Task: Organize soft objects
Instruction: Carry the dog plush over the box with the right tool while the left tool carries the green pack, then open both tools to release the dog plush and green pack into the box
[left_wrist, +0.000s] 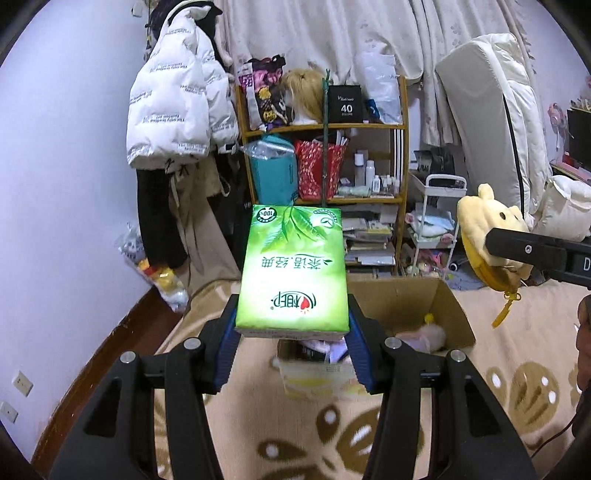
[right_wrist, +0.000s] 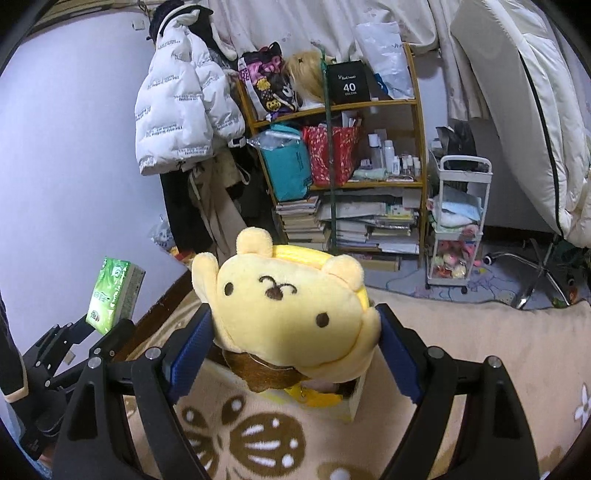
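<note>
The left tool squeezes a green plastic pack of tissues, held up above an open brown cardboard box on the beige flowered rug. The right tool squeezes a soft yellow plush bear pouch in the air over the same box. Far behind stands a wooden shelf full of bags and books.

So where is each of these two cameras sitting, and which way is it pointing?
Left wrist view: sits on the left gripper, looking forward along its fingers at the green tissue pack it clamps above an open cardboard box; the right gripper shows at the right edge.
Right wrist view: sits on the right gripper, facing the yellow plush bear it grips; the left gripper shows lower left.
Both share the wooden shelf and white puffer jacket.
</note>
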